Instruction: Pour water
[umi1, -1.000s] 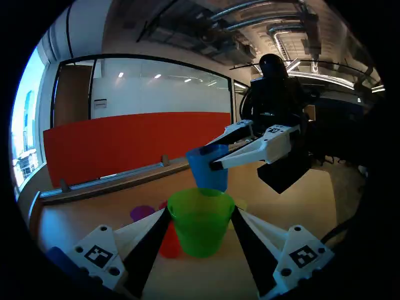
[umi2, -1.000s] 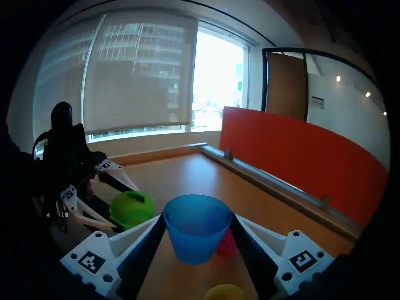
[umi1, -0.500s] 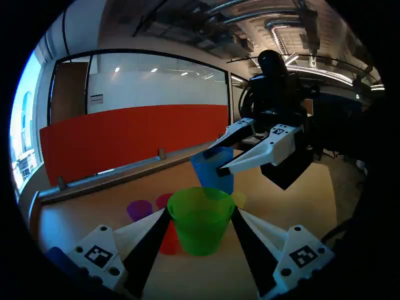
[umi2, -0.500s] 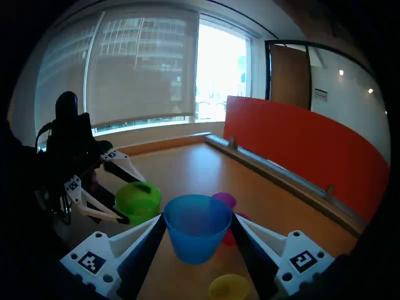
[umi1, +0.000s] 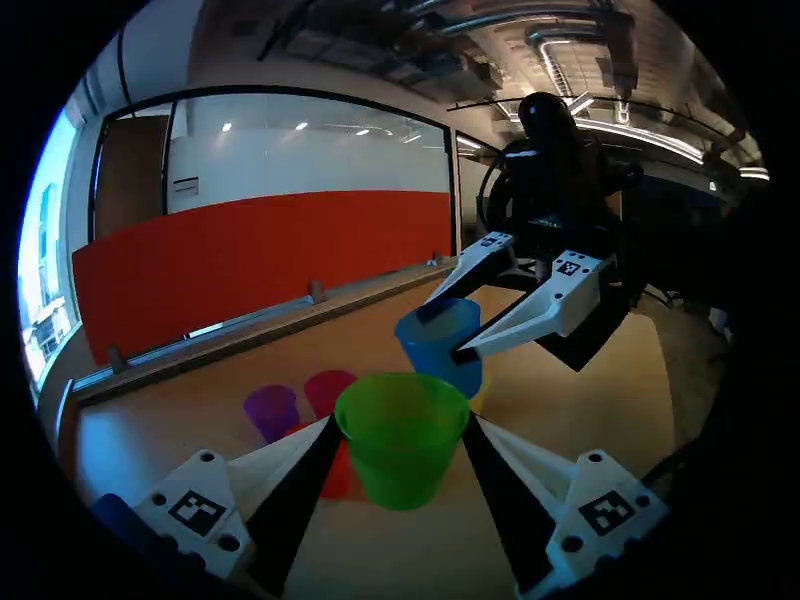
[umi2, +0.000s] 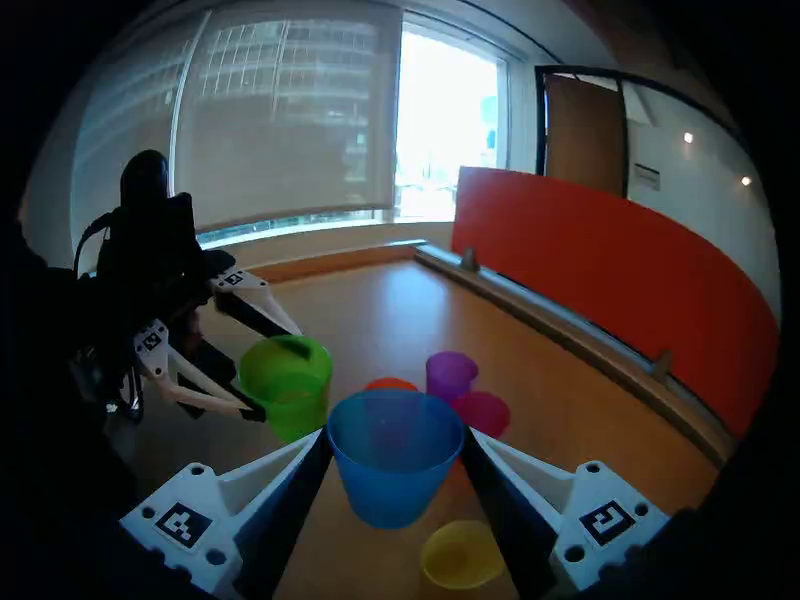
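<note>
Item 1, counter (umi2: 400, 310): one, wooden. It is filling the middle of the right gripper view. Bare wood is lying open from the cups toward the window (umi2: 290, 120) at upper left. Its right edge is running along a low rail under the red partition (umi2: 620, 280). In the left gripper view open wood is also lying at right centre, behind the claws.

Item 2, claws: two. The left claw (umi1: 400, 430), at bottom centre of the left gripper view, is gripping the green cup between both fingers. The right claw (umi2: 395, 440), at bottom centre of the right gripper view, is clamping the blue cup in the same way.

Item 3, cups: six, one of each colour.
- Green cup (umi1: 402, 450): sitting upright in the left claw.
- Blue cup (umi2: 393, 460): sitting in the right claw; in the left gripper view it is hanging just above and right of the green cup, near it.
- Purple cup (umi2: 450, 372), pink cup (umi2: 482, 412) and red cup (umi2: 390, 384): standing close together on the counter, just beyond the blue cup.
- Yellow cup (umi2: 460, 553): standing on the counter at lower centre, between the right claw's fingers.

Whether any cup is holding water cannot be told.
</note>
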